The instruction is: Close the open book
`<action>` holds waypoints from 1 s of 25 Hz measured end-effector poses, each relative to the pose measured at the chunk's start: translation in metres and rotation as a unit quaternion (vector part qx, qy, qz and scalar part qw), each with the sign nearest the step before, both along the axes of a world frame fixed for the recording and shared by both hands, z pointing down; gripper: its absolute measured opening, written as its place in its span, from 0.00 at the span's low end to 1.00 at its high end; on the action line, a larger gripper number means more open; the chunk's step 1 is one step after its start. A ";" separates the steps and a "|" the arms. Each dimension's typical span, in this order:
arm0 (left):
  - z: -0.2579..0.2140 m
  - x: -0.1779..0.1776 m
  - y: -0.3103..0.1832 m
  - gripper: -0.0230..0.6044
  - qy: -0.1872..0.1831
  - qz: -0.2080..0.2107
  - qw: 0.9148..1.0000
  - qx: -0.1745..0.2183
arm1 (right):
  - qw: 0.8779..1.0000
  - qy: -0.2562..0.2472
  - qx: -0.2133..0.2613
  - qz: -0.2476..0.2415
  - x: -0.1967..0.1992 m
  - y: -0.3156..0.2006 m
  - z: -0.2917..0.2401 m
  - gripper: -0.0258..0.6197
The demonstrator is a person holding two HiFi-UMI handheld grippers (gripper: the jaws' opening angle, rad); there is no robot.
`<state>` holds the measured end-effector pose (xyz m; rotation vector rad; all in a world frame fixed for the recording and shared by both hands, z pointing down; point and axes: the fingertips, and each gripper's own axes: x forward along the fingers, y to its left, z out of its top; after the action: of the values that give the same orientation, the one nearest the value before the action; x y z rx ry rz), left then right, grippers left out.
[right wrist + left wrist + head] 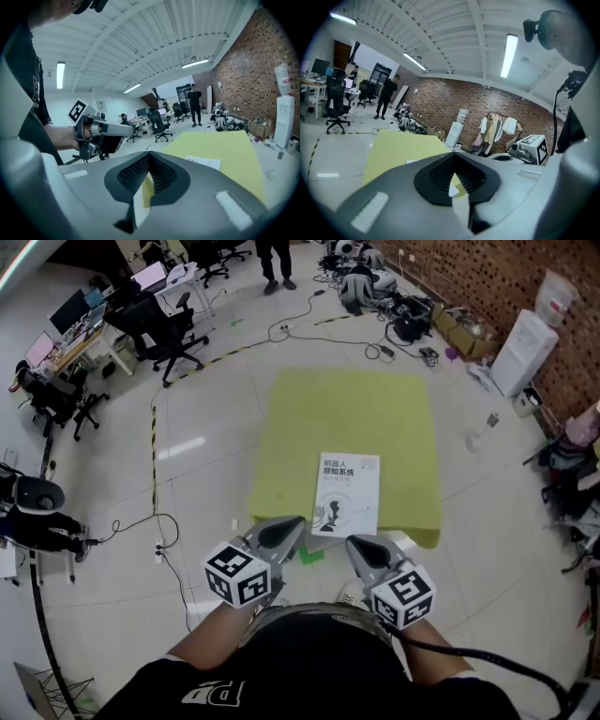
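The book (pixel 348 491) lies flat at the table's (pixel 309 418) near edge, about midway along it, cover up and, to my eye, already shut. Its long axis runs almost straight away from me. Both grippers hang just short of that edge, pointing at it: my left gripper (pixel 281 535) by the book's near-left corner, my right gripper (pixel 366 551) below its near side, neither clearly nearer. Both have jaws pressed together, holding nothing.

Room bright, long ceiling lamps (pixel 509 55) glowing. White glare on floor (pixel 183 448) left of yellow table (pixel 347 418). Picture edges bent, corners dark.
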<state>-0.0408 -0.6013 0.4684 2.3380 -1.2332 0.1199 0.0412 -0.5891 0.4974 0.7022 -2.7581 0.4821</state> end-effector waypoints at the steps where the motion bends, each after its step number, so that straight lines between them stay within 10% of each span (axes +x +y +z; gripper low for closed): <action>1: -0.004 -0.005 0.004 0.05 0.004 0.005 1.000 0.006 | 1.000 0.001 0.005 0.005 -0.005 0.003 -0.003 0.05; 25: -0.040 -0.114 0.127 0.05 0.024 0.126 0.988 0.080 | 0.995 0.011 0.038 0.090 -0.129 0.124 -0.051 0.05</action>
<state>-0.1547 -0.4742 0.4288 2.6137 -0.9508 0.0507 -0.0881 -0.4650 0.4460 0.9733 -2.7193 0.4026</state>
